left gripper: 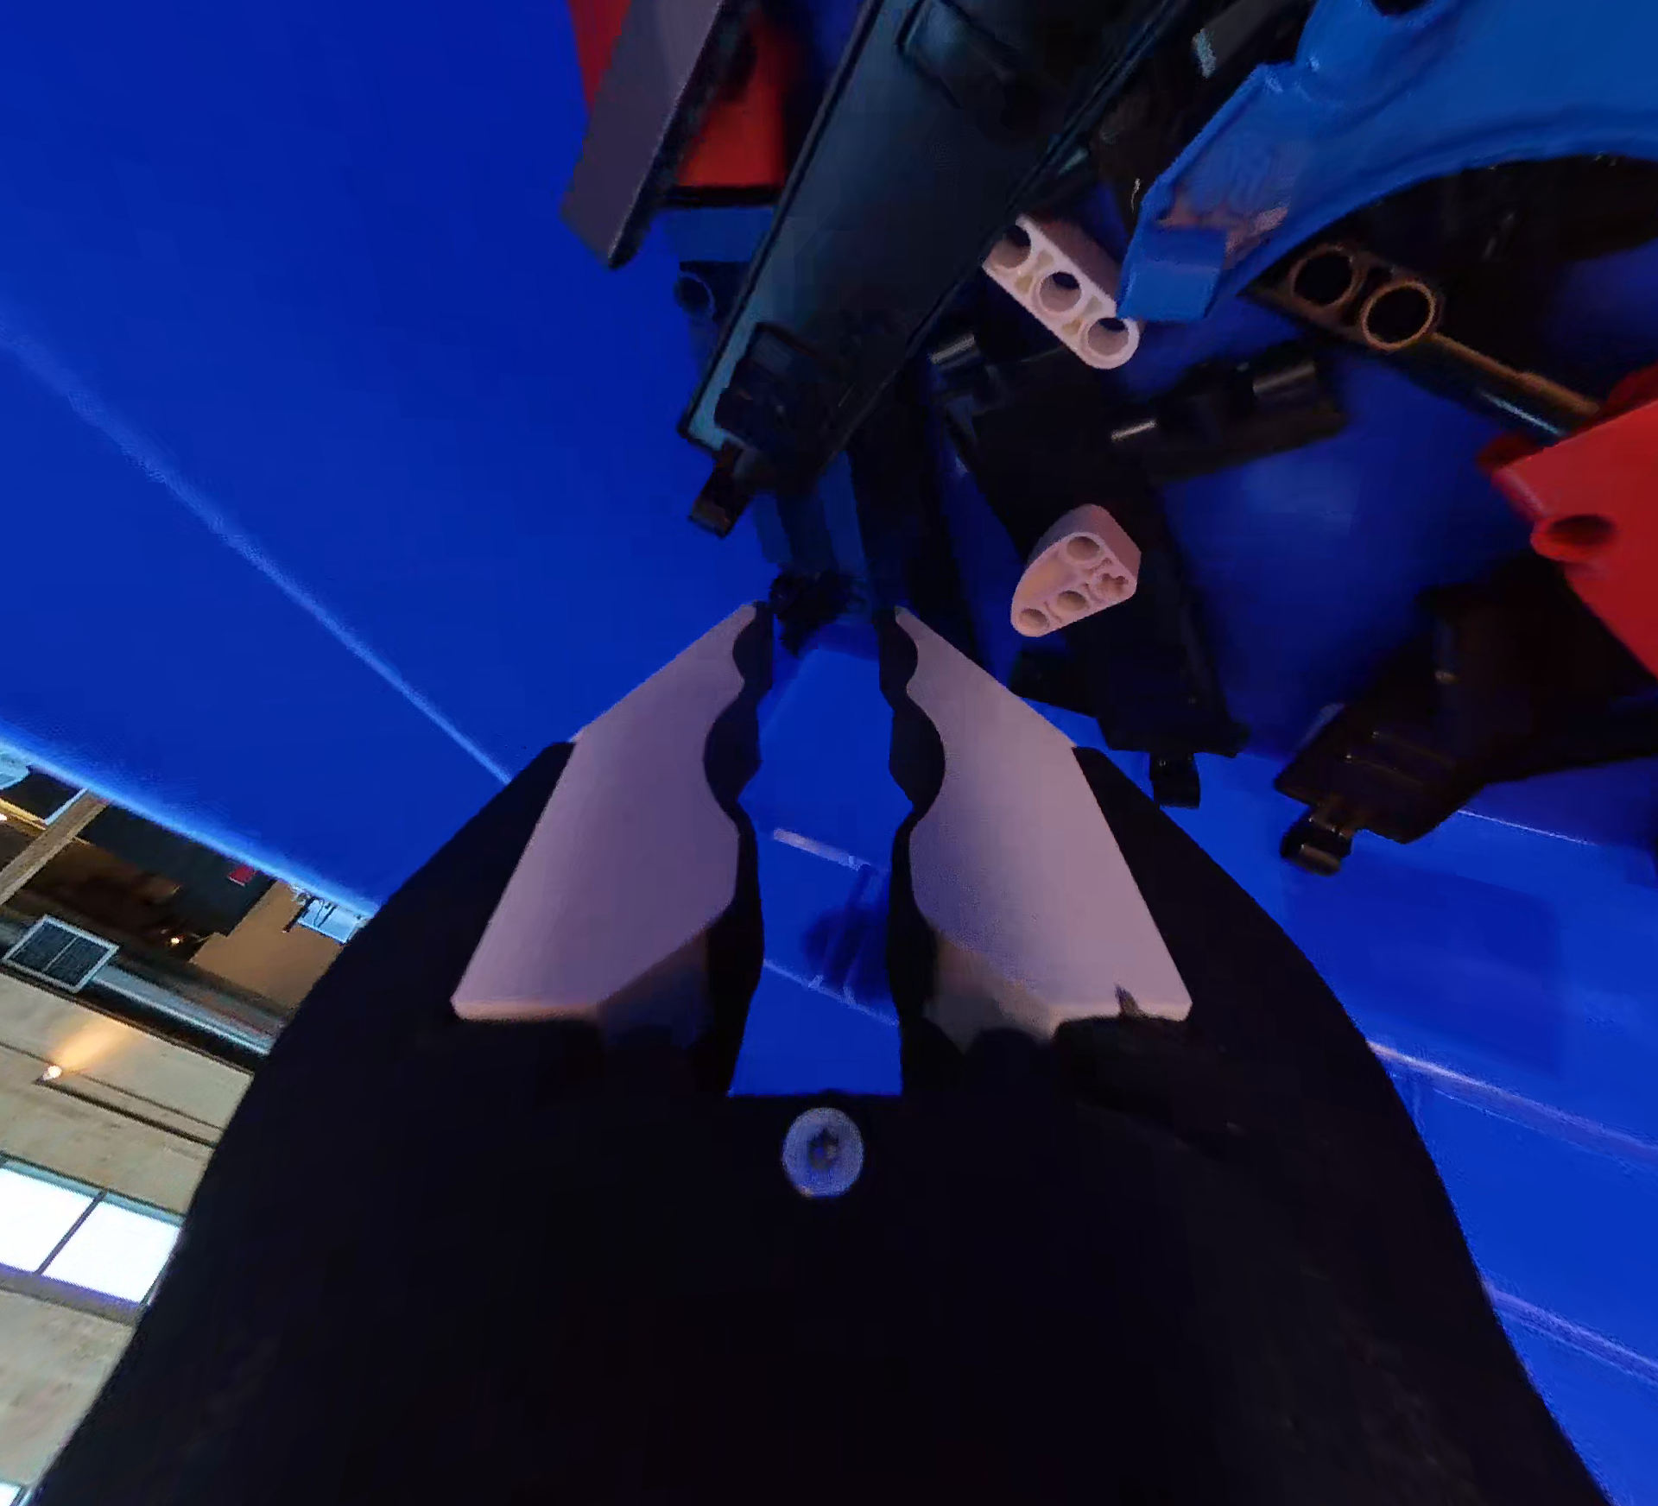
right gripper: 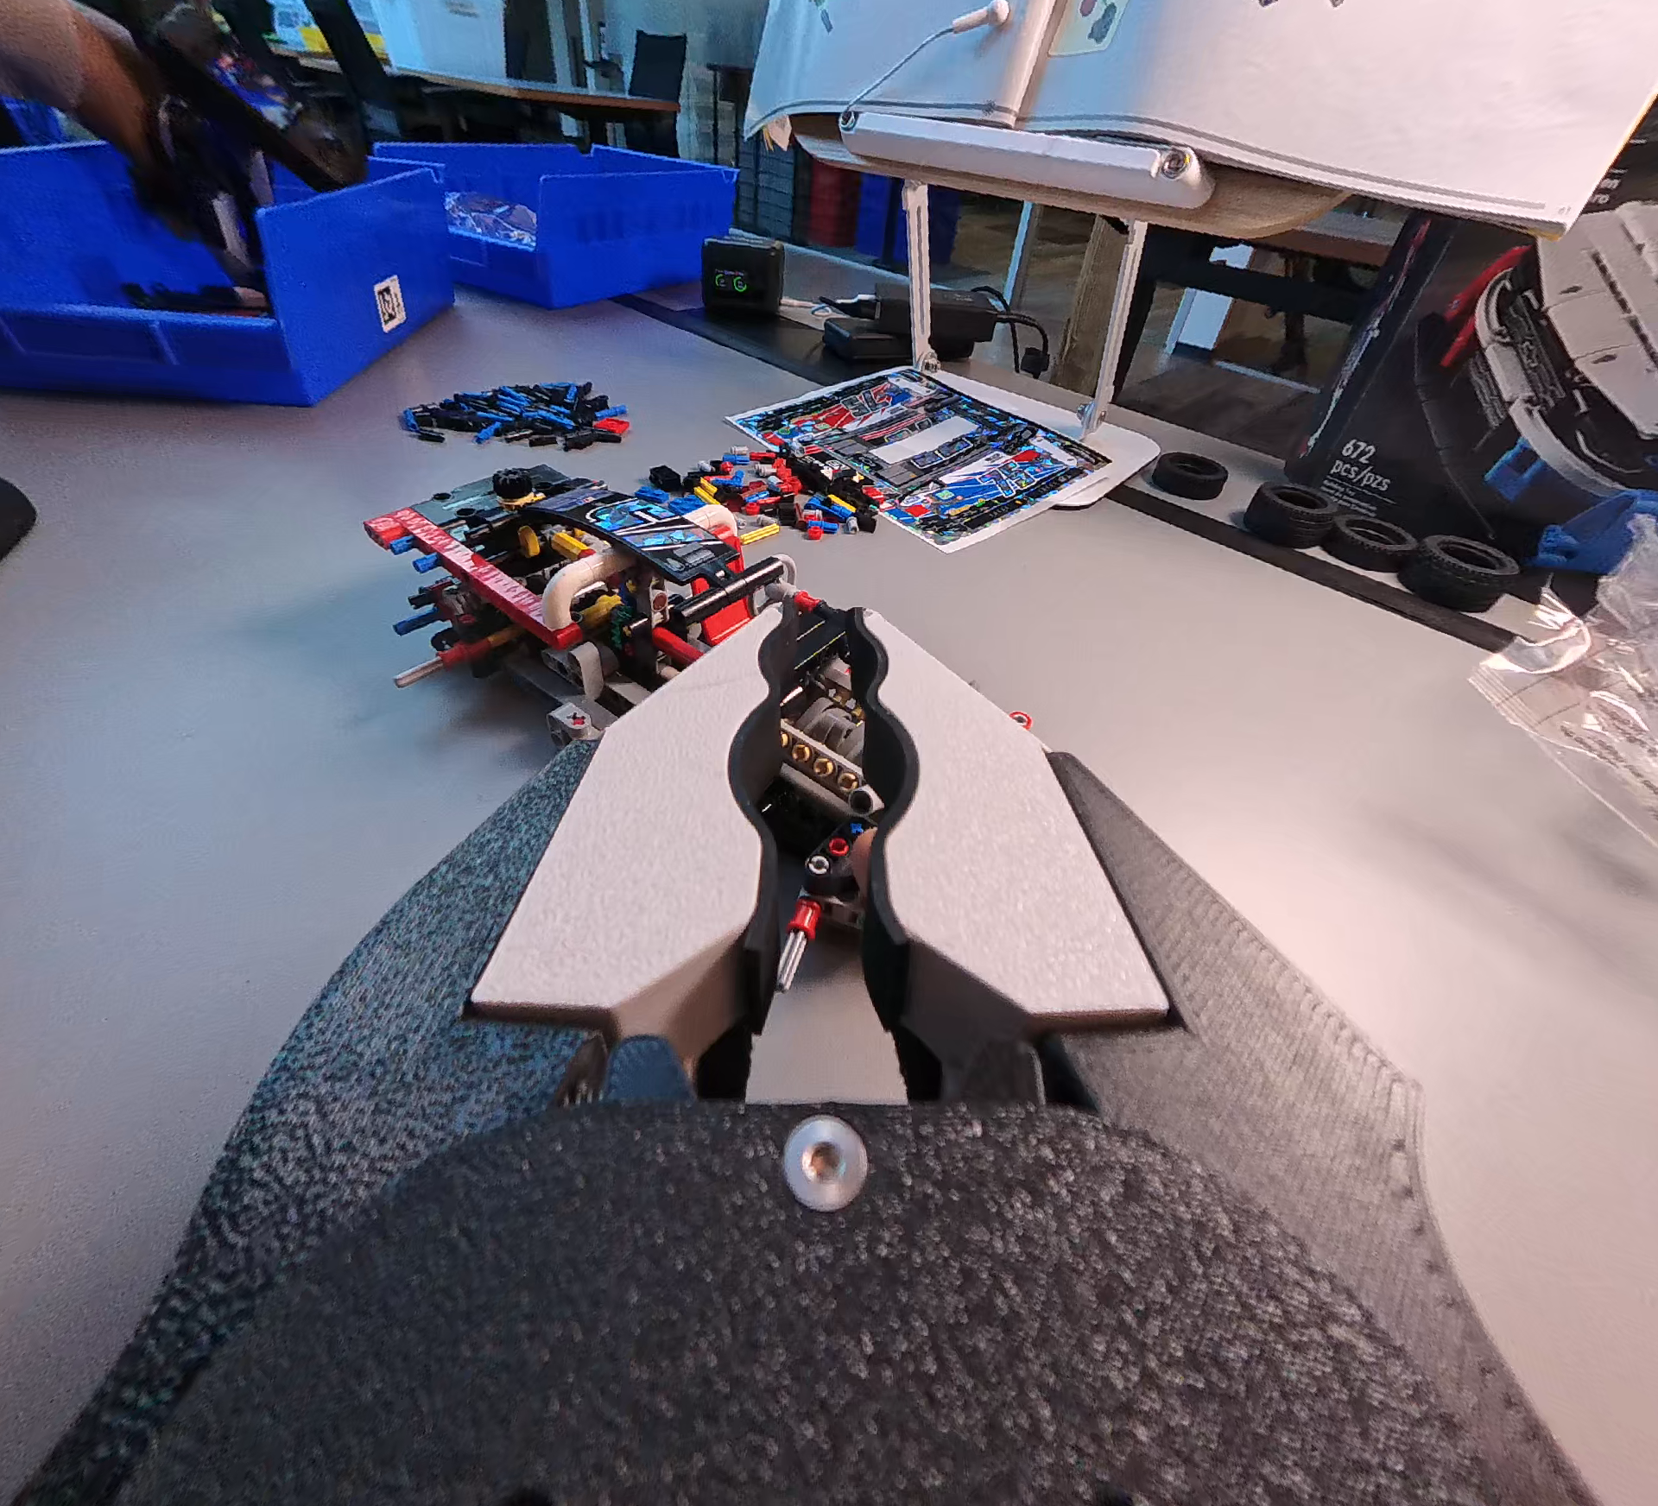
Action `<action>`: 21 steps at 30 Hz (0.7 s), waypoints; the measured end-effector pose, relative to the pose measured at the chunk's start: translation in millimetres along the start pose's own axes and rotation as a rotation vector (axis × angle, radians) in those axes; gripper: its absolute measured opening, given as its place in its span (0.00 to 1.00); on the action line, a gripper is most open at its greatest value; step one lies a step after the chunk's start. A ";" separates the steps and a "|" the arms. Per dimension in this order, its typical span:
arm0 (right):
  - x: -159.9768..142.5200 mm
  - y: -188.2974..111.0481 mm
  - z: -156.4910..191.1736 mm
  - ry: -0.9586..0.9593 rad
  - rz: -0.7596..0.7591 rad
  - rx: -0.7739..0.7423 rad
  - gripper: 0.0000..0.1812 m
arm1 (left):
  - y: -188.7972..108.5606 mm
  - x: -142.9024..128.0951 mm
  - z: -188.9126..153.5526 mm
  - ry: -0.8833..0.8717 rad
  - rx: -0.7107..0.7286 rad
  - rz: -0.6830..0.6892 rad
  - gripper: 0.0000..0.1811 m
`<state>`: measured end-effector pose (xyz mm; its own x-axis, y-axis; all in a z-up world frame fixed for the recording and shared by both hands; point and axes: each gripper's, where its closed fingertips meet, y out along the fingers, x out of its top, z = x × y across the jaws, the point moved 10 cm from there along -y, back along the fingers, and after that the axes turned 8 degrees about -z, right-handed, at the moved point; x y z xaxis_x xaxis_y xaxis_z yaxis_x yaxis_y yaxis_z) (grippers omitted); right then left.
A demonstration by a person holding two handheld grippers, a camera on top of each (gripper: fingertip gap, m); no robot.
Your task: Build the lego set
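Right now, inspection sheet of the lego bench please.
Surface: grey table, mostly bare near the camera.
Job's things: part-built lego car; blue bin of parts; open instruction booklet on a stand; four tyres.
Clutter: two loose piles of small pieces; sticker sheet; plastic bag.
Grippers: left tongs in the bin, open around a small black piece; right tongs open over the car's end.
Cables: black adapter and cord at the rear.
Surroundings: white crates, chairs.
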<state>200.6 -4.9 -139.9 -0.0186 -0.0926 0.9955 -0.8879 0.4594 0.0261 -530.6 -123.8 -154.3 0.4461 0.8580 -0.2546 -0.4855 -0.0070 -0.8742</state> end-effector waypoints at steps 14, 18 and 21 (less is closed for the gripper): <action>0.3 -0.9 3.1 0.004 0.006 0.037 0.04 | -34.5 -25.4 -5.0 -0.042 0.027 -0.309 0.00; 0.5 -0.1 5.9 -0.003 0.010 0.053 0.04 | -33.1 -23.5 -5.9 -0.052 0.057 -0.295 0.00; -0.4 -0.1 7.1 -0.010 0.020 0.059 0.04 | -22.4 -16.2 -3.6 -0.027 0.056 -0.245 0.09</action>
<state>197.5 -11.2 -140.9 -0.0408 -0.0928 0.9949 -0.9129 0.4082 0.0007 -524.3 -139.4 -132.1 0.5354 0.8442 -0.0263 -0.4070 0.2306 -0.8838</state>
